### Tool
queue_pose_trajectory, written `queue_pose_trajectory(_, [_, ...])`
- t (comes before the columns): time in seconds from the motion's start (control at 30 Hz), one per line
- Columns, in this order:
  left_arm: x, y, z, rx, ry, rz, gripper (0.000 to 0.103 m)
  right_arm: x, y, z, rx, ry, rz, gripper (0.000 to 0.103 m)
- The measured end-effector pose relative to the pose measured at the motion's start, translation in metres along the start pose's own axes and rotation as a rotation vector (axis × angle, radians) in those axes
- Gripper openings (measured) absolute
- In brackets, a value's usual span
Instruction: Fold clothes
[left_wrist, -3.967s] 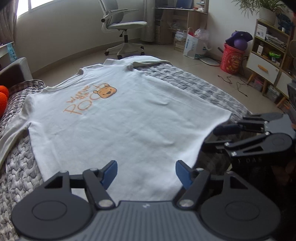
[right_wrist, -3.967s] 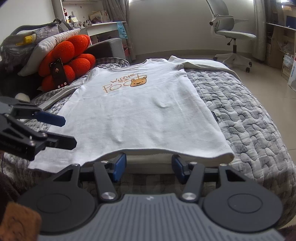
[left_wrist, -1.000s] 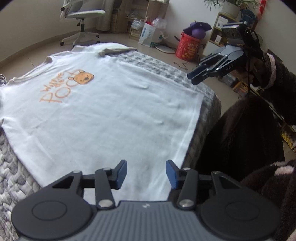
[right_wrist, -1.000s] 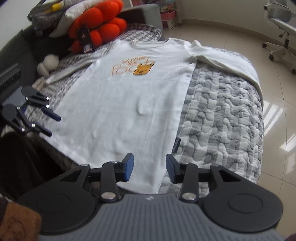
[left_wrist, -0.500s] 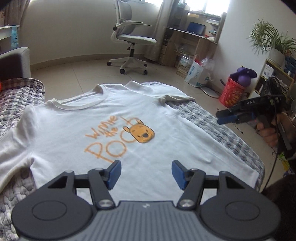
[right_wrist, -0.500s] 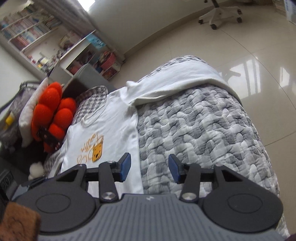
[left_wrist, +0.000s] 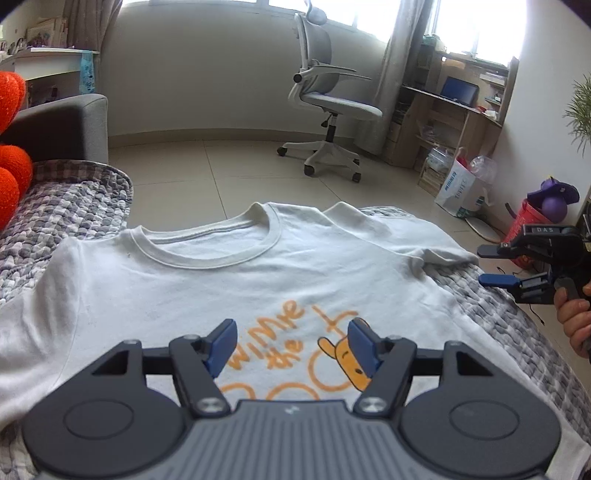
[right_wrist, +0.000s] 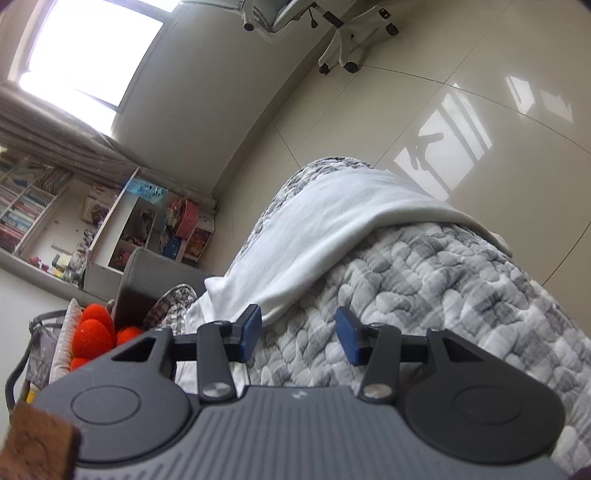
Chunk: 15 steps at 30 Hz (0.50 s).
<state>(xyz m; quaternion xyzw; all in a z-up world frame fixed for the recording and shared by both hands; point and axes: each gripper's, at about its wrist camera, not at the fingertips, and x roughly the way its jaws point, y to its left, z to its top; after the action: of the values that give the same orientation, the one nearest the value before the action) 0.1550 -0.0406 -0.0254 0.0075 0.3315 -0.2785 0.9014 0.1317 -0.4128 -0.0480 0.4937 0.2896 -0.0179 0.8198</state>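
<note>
Shirt (left_wrist: 229, 280) lies flat, print up, on the bed (right_wrist: 443, 288), its long axis running from us to the far collar. Our left claw (left_wrist: 291, 343) hangs released over the print; our right claw (right_wrist: 297, 334), also released and empty, sits just near of the right sleeve (right_wrist: 325, 221), so that hand is nearer it. A second ago both claws hovered back by the hem.

T-shirt (left_wrist: 207, 288) white, orange print; quilt (right_wrist: 443, 295) grey-white patchwork; claw pads (left_wrist: 364, 345) blue; cushion (right_wrist: 92, 332) orange-red.
</note>
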Motion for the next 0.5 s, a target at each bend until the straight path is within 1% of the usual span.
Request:
queue_pose_trajectory(0.07, [0.006, 0.005, -0.001, -0.023, -0.019, 0.010, 0.067, 0.004, -0.002, 0.003, 0.027, -0.034, 0.006, 0.049])
queue_pose_trajectory(0.23, [0.011, 0.013, -0.003, -0.029, -0.056, 0.019, 0.068, 0.009, -0.009, 0.007, 0.097, -0.123, 0.025, 0.049])
queue_pose_trajectory(0.37, [0.015, 0.019, -0.004, -0.035, -0.085, 0.027, 0.071, 0.012, -0.008, 0.008, 0.122, -0.181, 0.017, 0.049])
queue_pose_trajectory(0.5, [0.020, 0.026, -0.008, -0.060, -0.068, 0.046, 0.073, 0.015, -0.005, 0.005, 0.167, -0.266, -0.015, 0.048])
